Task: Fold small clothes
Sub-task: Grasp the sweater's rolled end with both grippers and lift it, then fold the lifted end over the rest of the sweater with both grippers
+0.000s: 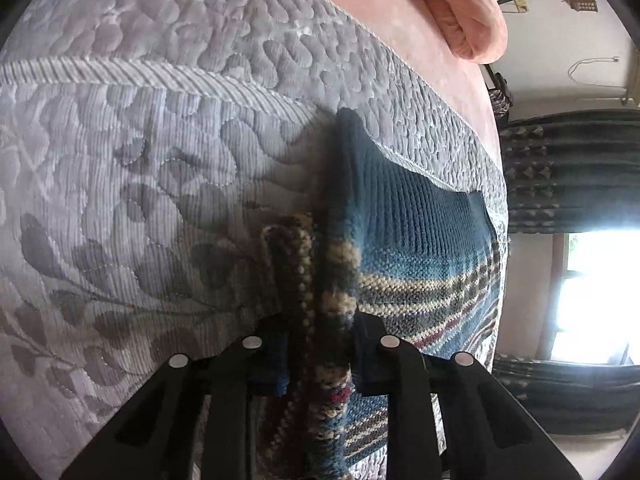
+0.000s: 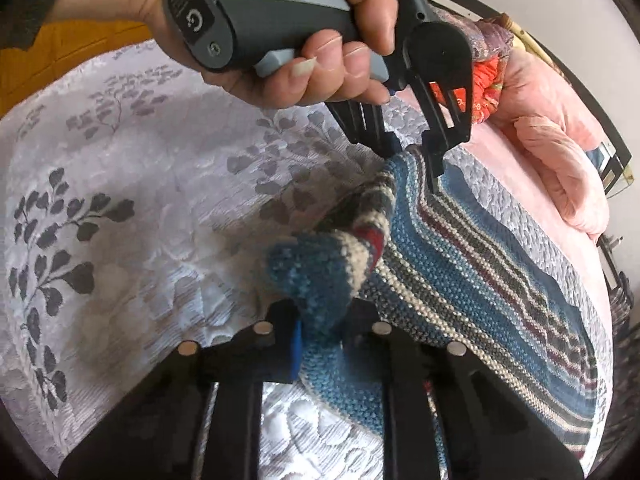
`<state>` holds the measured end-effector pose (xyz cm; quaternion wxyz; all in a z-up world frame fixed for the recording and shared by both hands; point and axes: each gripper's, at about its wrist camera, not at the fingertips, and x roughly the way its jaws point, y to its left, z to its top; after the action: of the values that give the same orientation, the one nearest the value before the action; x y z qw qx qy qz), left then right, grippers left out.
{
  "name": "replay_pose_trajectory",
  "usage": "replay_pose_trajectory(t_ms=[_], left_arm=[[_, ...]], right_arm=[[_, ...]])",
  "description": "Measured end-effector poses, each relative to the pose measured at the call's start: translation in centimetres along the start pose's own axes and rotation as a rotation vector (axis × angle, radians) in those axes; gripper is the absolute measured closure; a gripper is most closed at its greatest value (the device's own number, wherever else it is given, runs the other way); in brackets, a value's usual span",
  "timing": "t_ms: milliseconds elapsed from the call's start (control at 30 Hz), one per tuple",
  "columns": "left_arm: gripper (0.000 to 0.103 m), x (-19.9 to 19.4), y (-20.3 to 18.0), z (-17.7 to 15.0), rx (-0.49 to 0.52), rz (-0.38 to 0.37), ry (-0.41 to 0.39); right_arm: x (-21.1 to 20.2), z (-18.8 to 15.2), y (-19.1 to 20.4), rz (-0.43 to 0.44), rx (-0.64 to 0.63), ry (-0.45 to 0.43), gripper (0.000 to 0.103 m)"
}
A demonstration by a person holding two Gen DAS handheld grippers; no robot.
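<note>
the striped knit garment (image 2: 460,280) lies at the centre and right of the right wrist view, spread over the grey floral quilt (image 2: 120,240), with one edge lifted into a ridge. the right gripper (image 2: 320,328), low centre of that frame, is clenched on a blue corner of the knit; the left gripper (image 2: 416,152), upper centre, is pinched on the far striped edge, with a hand (image 2: 320,52) wrapped round its grey handle. in the left wrist view the left gripper (image 1: 320,344) has a bunched fold of the knit squeezed between its fingers at lower centre, and the rest of the garment (image 1: 420,240) trails off to the right.

by my read this is the fold in mid-carry — both corners are up off the quilt and the body is still flat. the next move calls for both tongs to travel together across the knit, keeping the edge taut and level, then lay it down square before letting go.

beyond the quilt a pink blanket (image 2: 560,168) sits rolled at upper right. as for writing — only a power symbol on the handle's dark end label; the small print above it is too blurred to read.
</note>
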<state>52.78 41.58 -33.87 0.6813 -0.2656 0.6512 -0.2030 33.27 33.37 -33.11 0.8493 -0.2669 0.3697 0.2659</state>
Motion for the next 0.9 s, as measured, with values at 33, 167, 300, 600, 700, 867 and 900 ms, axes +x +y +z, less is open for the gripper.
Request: replay_pose_trajectory(t_ms=[33,167,300,600,700,867,900], left_arm=[[0.081,0.0,-0.1,0.1,-0.001,0.004,0.002],[0.081,0.0,-1.0,0.3,-0.006,0.034,0.010],[0.081,-0.3,-1.7,0.4,-0.002,0.050,0.013],[0.082,-1.4,-3.6,0.4,0.017,0.086,0.014],[0.082,-1.8,-4.3,0.4,0.024,0.095,0.012],[0.082,-2.4,-5.7,0.5,0.038,0.111,0.008],[0.082,-2.5,-5.9,0.5,0.041,0.116,0.007]], right_arm=[[-0.2,0.1,-0.2,0.004,0.010,-0.002,0.091],[-1.3,0.0,-0.2,0.019,0.048,-0.014,0.092],[-2.3,0.3,-0.7,0.032,0.079,-0.029,0.093],[-4.4,0.7,-2.5,0.045,0.130,-0.059,0.093],[-5.1,0.9,-3.1,0.047,0.145,-0.070,0.093],[-6.0,1.2,-3.9,0.047,0.163,-0.087,0.093],[-6.3,1.2,-4.1,0.049,0.169,-0.090,0.093]])
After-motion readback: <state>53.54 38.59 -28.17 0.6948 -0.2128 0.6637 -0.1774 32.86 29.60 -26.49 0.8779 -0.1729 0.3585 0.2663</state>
